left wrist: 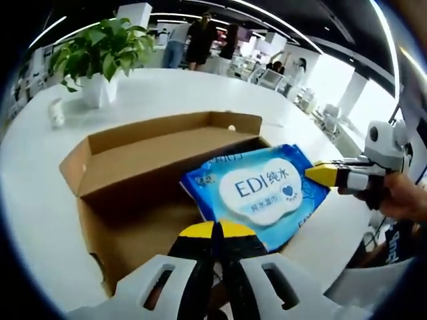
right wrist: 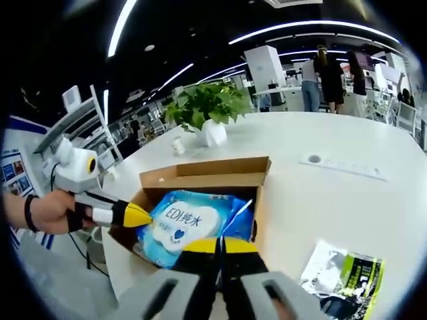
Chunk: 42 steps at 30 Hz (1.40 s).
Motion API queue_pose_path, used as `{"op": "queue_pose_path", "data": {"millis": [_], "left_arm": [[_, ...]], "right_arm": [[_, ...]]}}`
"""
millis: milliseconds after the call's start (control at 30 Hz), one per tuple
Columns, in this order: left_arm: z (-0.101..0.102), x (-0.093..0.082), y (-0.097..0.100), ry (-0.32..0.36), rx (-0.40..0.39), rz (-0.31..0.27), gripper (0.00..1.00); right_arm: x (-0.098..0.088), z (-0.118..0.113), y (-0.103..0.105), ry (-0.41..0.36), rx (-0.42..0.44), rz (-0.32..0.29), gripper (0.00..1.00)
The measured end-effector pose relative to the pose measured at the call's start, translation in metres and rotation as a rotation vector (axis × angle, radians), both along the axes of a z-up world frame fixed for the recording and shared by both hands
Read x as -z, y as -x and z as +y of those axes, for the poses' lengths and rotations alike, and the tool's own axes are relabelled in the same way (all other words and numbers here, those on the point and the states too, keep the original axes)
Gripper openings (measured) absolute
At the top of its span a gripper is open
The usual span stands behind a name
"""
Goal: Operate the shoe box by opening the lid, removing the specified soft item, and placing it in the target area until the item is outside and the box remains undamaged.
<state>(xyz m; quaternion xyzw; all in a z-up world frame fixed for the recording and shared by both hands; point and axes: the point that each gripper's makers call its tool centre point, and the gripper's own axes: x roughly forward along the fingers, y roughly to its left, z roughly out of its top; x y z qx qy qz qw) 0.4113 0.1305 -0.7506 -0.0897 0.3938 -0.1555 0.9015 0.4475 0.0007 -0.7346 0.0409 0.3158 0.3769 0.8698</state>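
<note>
The brown cardboard shoe box (left wrist: pixel 127 160) (right wrist: pixel 200 175) lies open on the white table (left wrist: pixel 173 90), its lid flap folded back. A blue and white wet wipes pack (left wrist: pixel 257 193) (right wrist: pixel 187 223) hangs tilted over the box opening. The left gripper (left wrist: pixel 215 230) (right wrist: pixel 137 215) is shut on one edge of the pack. The right gripper (right wrist: pixel 220 245) (left wrist: pixel 327 175), held by a hand, is shut on the opposite edge. The box floor under the pack is in shadow.
A potted plant (left wrist: pixel 100 53) (right wrist: pixel 207 107) in a white pot and a small white figure (left wrist: pixel 57 113) (right wrist: pixel 177 145) stand behind the box. A printed green and black packet (right wrist: pixel 343 277) lies on the table to the right. People stand far back.
</note>
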Motion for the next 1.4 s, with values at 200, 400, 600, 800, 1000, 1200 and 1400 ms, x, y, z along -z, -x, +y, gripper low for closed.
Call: {"op": "queue_pose_path", "data": {"millis": [200,400,600,800,1000,1200,1400], "left_arm": [[-0.017,-0.003,-0.004,0.005,0.029,-0.009,0.00],[-0.031,-0.005,-0.008,0.009,0.047,-0.015,0.00],[-0.042,-0.009,-0.013,0.012,0.068,-0.026,0.00],[-0.053,-0.012,-0.016,0.012,0.089,-0.035,0.00],[-0.066,-0.016,-0.018,0.013,0.113,-0.047,0.00],[-0.081,-0.017,-0.020,0.017,0.136,-0.054,0.00],[-0.094,-0.020,-0.022,0.023,0.157,-0.063,0.00]], "right_arm": [[-0.002,-0.018,0.000,0.000,0.026,-0.003,0.00],[-0.007,-0.033,-0.001,-0.004,0.050,-0.014,0.00],[-0.009,-0.046,-0.003,-0.009,0.072,-0.019,0.00],[-0.011,-0.058,-0.003,-0.012,0.091,-0.023,0.00],[-0.013,-0.071,-0.002,-0.009,0.109,-0.028,0.00],[-0.015,-0.086,-0.002,-0.007,0.130,-0.033,0.00],[-0.016,-0.101,0.000,-0.006,0.149,-0.036,0.00]]}}
